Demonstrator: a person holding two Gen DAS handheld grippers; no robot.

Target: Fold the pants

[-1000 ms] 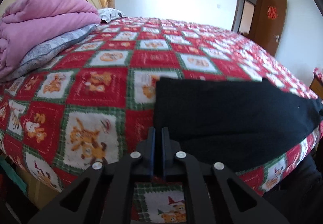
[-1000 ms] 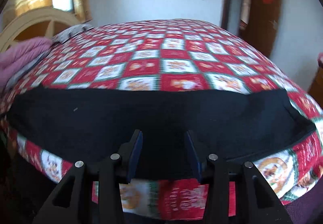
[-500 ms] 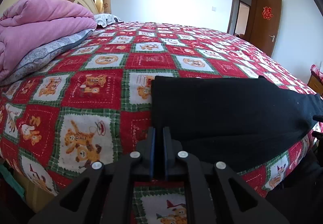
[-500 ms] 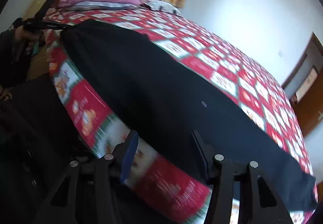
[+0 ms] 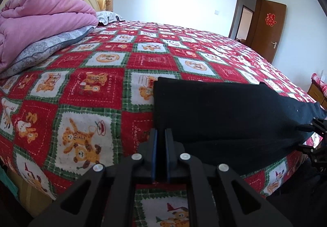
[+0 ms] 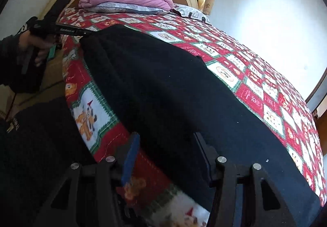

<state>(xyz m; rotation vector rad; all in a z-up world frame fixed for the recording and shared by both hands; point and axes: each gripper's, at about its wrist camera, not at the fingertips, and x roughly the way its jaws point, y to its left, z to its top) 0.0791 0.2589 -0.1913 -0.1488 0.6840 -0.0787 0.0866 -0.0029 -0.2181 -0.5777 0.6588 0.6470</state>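
The black pants (image 5: 224,116) lie flat along the near edge of the bed, folded lengthwise; they also fill the right wrist view (image 6: 167,92). My left gripper (image 5: 160,135) is shut on the pants' near left corner at the bed edge. My right gripper (image 6: 166,145) is open, its jaws straddling the pants' near edge where it hangs over the bed side, tilted. The right gripper also shows at the far right of the left wrist view (image 5: 315,135). The left gripper shows in the right wrist view (image 6: 61,29), held by a hand.
The bed has a red, green and white patterned cover (image 5: 98,88). A folded pink quilt (image 5: 38,22) lies on a grey pillow (image 5: 45,49) at the headboard. A brown door (image 5: 267,30) stands open at the back right. A wooden nightstand (image 5: 317,92) is at the right.
My right gripper has swung from facing the bed squarely to a tilted view along the pants toward the headboard, staying open. My left gripper has stayed shut on the corner.
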